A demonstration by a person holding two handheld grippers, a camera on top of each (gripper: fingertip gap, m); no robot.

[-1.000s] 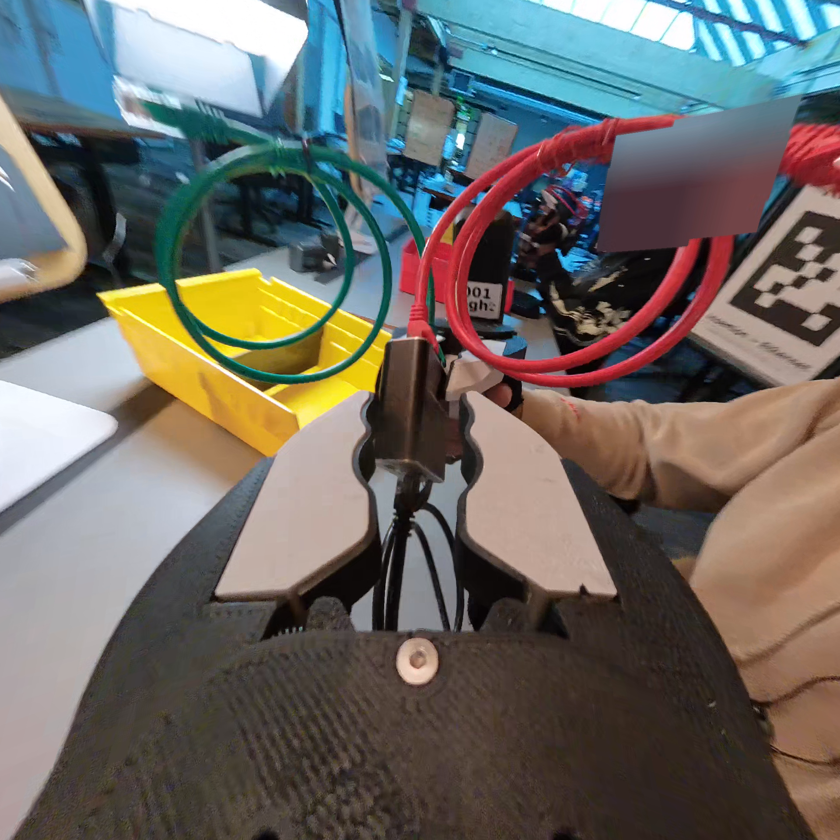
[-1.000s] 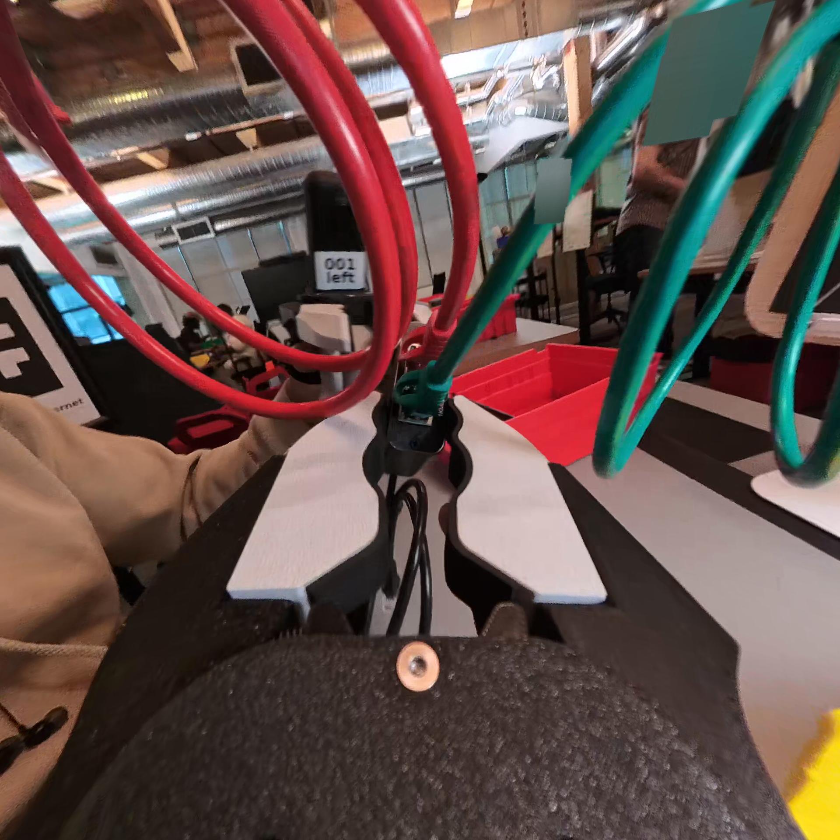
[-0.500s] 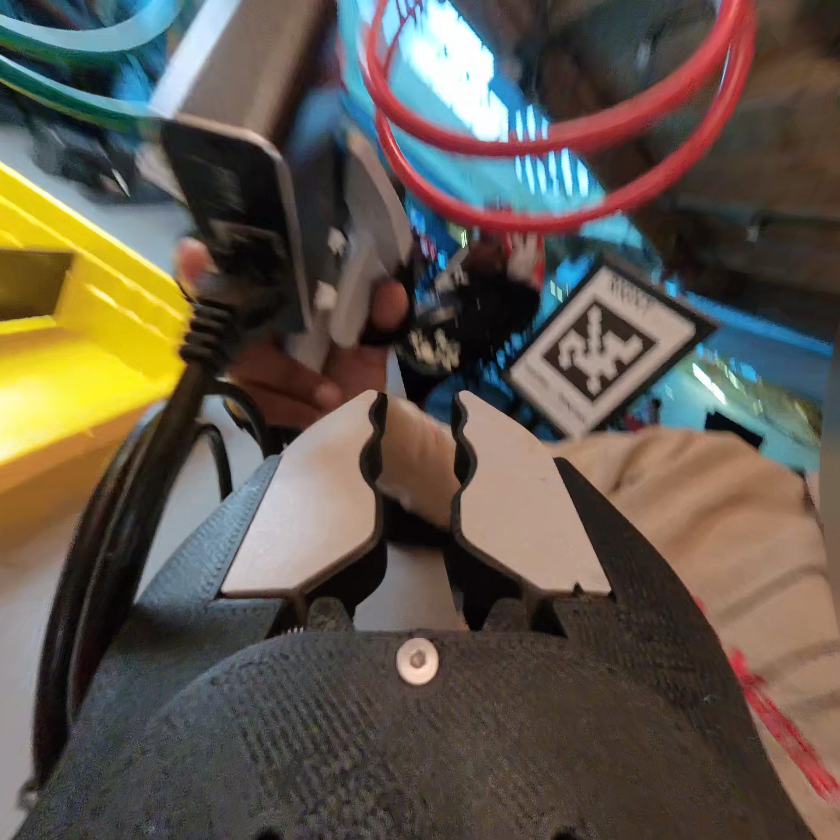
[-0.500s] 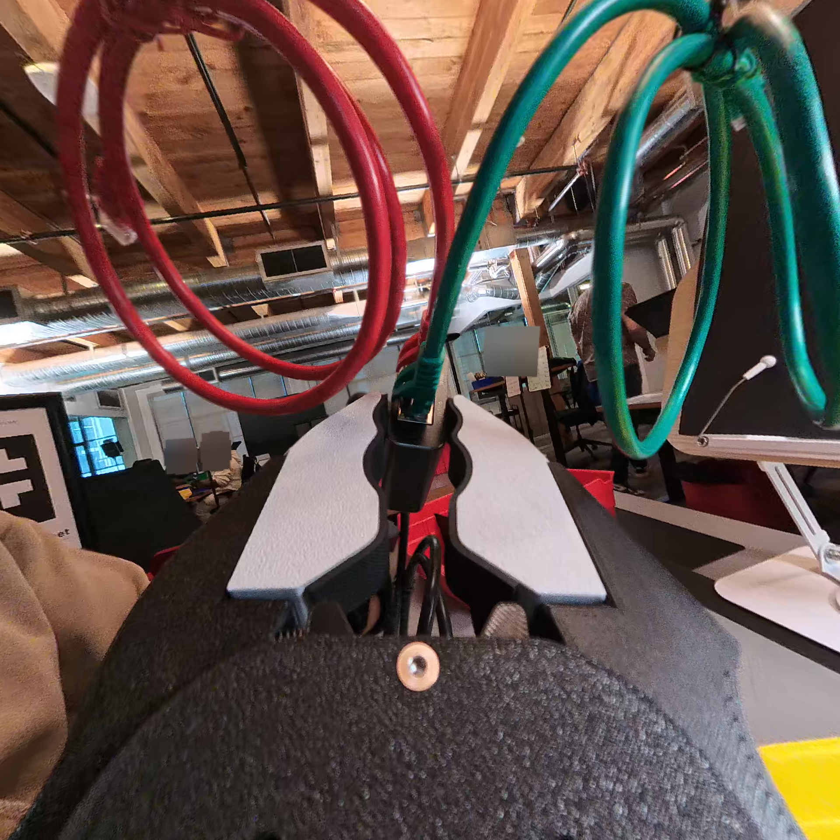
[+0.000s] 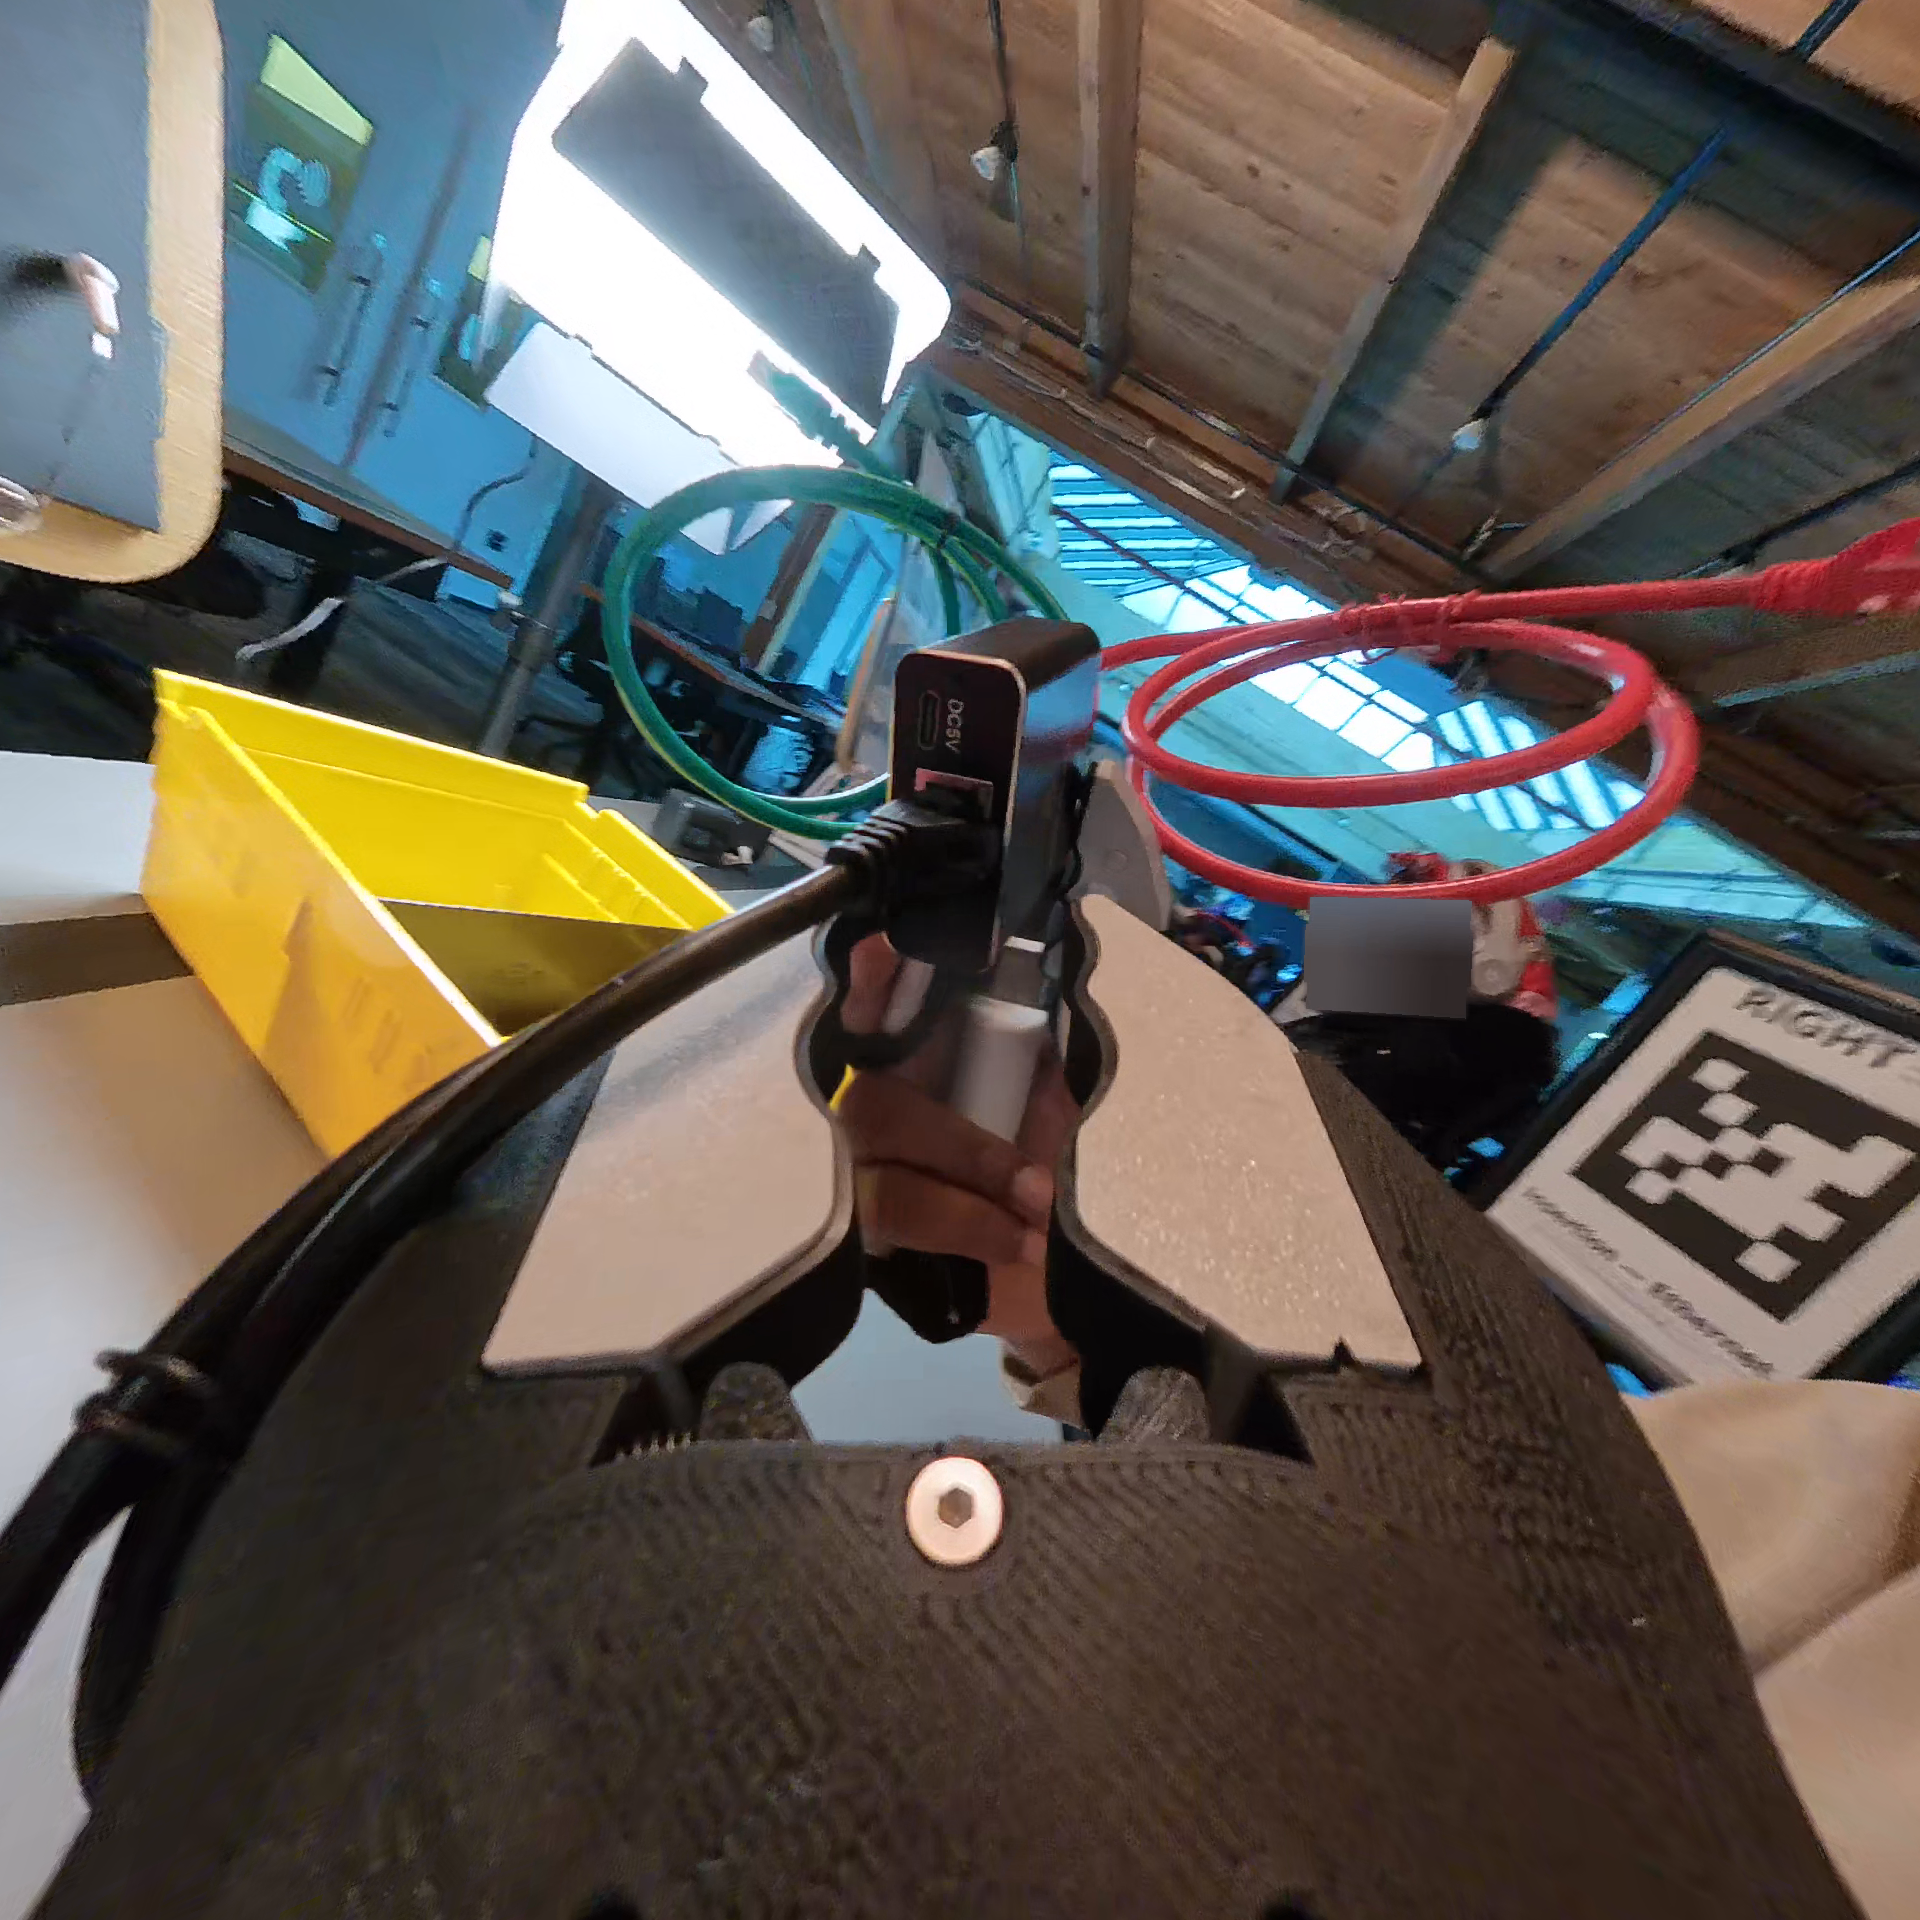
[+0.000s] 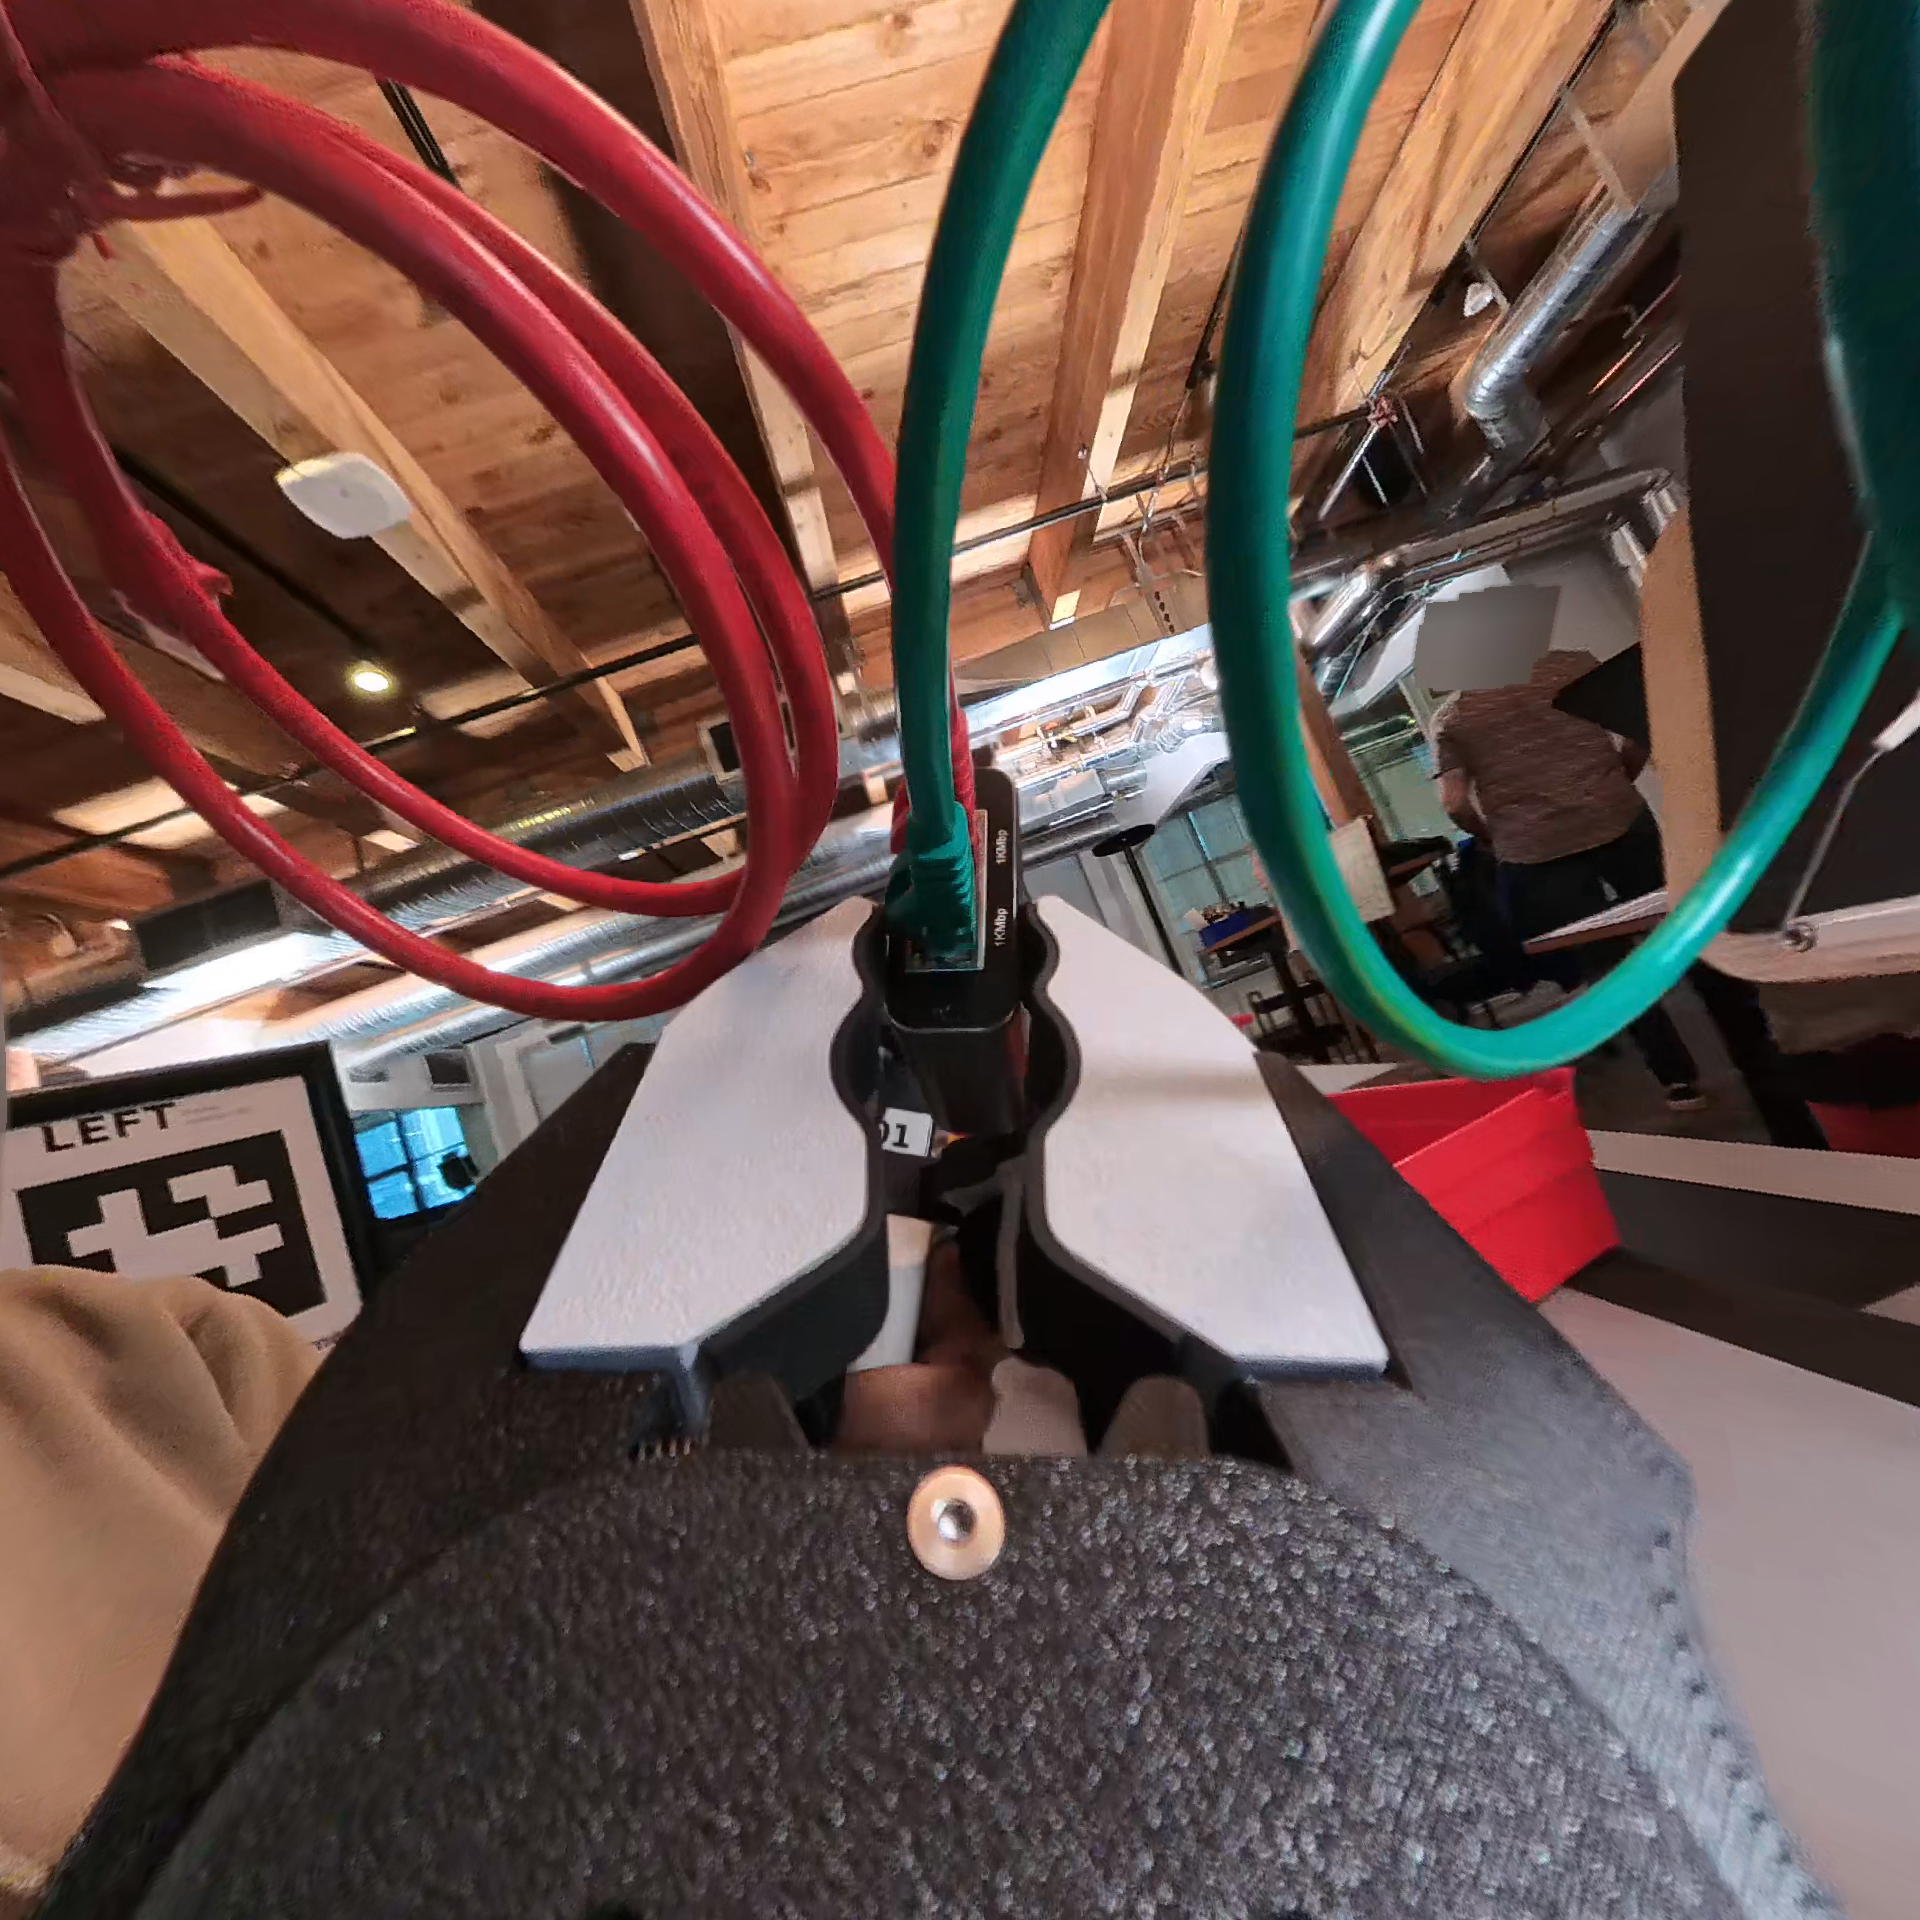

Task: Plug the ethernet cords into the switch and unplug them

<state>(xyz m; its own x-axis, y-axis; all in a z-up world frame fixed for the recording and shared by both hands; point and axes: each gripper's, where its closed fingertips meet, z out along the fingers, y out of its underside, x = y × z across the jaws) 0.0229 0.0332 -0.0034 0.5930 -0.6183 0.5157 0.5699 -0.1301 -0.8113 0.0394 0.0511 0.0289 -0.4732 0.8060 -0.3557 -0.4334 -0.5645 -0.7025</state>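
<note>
The switch is a small black box held up in the air, with a black cord plugged into its near face. My right gripper is shut on the switch. A green cord is plugged into its top port, and a red cord loops up from behind it. My left gripper is open, with its tips just under the switch and the black plug. The green coil and red coil hang behind the switch.
A yellow bin stands on the grey table at the left. A red bin stands at the right. The marker boards and a beige sleeve are close by. A person stands far back. The gap from one gripper's tips to the other's is roughly 4 centimeters.
My left gripper let go of the switch, swung aside, then came back under it. My right gripper kept hold of the switch and tilted it up toward the ceiling.
</note>
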